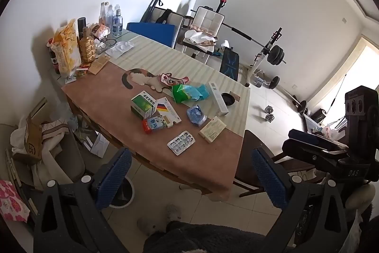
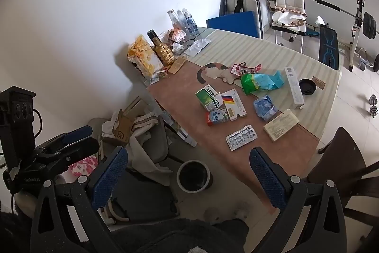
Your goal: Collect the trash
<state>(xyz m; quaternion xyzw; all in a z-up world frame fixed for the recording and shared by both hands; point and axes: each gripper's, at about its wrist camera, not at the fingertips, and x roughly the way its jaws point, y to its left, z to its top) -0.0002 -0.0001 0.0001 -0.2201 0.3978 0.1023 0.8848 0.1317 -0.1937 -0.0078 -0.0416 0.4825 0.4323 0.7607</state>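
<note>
From my left wrist view, the left gripper [image 1: 191, 178] hangs with its jaws wide apart and nothing between them, short of the near edge of the table [image 1: 213, 172]. The trash lies spread over the brown mat: a blister pack [image 1: 181, 142] nearest me, its long axis running from lower left to upper right, a green box [image 1: 143, 104], a crumpled green and blue bag [image 1: 189, 93], and a long white box [image 1: 218, 98] lying lengthwise away from me. The right gripper's body shows at the frame's right edge. From my right wrist view, the right gripper [image 2: 189, 178] is likewise spread wide and empty. Only this view shows the round bin [image 2: 194, 176] clearly, upright on the floor beside the table, mouth up.
</note>
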